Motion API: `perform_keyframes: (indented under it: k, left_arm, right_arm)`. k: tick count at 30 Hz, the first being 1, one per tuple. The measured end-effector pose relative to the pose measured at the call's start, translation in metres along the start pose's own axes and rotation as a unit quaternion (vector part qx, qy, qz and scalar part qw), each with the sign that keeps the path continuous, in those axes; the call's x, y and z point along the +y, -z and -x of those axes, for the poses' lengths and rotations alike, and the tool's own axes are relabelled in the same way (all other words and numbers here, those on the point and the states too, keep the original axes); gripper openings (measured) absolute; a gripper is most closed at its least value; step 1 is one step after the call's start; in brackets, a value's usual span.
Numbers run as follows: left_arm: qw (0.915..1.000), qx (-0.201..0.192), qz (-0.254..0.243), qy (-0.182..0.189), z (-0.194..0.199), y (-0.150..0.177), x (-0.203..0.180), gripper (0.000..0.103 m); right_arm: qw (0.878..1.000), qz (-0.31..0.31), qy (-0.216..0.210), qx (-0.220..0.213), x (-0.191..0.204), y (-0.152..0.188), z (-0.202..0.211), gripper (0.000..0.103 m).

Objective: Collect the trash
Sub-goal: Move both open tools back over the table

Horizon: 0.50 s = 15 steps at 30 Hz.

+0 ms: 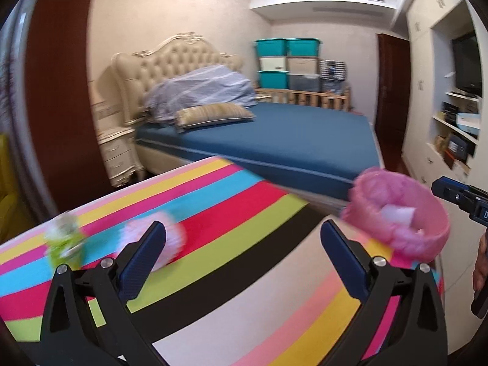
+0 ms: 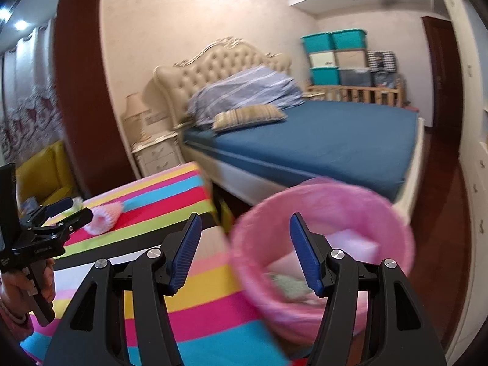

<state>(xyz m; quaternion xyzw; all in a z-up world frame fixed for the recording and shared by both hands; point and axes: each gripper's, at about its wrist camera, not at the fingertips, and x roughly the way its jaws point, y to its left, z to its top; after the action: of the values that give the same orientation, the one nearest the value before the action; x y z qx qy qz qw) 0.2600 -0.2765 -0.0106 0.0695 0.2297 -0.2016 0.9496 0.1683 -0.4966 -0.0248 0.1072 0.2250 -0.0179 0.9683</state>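
A pink foam fruit net (image 1: 174, 238) lies on the striped tablecloth (image 1: 259, 292), partly behind my left gripper's left finger. Further left lies a blurred green and white wrapper (image 1: 65, 244). My left gripper (image 1: 244, 244) stands wide open over the cloth with nothing between its fingers. At the table's right end sits a pink-lined bin (image 1: 396, 222) holding white paper. In the right wrist view my right gripper (image 2: 245, 244) is open above the bin (image 2: 329, 207). Its right finger hangs over the bin's inside, its left finger over the cloth. My left gripper (image 2: 80, 209) hovers by the foam net (image 2: 103, 216).
A blue-sheeted bed (image 1: 289, 140) with a padded headboard stands beyond the table. A cream nightstand (image 1: 119, 155) is at its left. Stacked teal and grey storage boxes (image 1: 286, 64) fill the far corner. White shelving (image 1: 457, 122) lines the right wall. A yellow seat (image 2: 45, 174) sits at the left.
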Motion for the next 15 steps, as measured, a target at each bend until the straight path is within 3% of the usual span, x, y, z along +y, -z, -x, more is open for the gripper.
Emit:
perform_keyframes:
  k: [7,11,15]
  left_arm:
    - [0.9952,0.019,0.041,-0.087,0.027,0.027,0.105,0.098]
    - [0.9880,0.030,0.081,-0.128,0.037,0.035,0.168,0.098]
    - [0.9799,0.047,0.108,-0.161,0.035,0.041,0.224,0.098]
  right_arm:
    - [0.998,0.017,-0.056,0.038,0.083,0.006,-0.046,0.061]
    - [0.995,0.025,-0.084,0.054,0.126,0.008,-0.070,0.069]
    - [0.990,0.039,-0.110,0.075,0.172,0.011,-0.098,0.069]
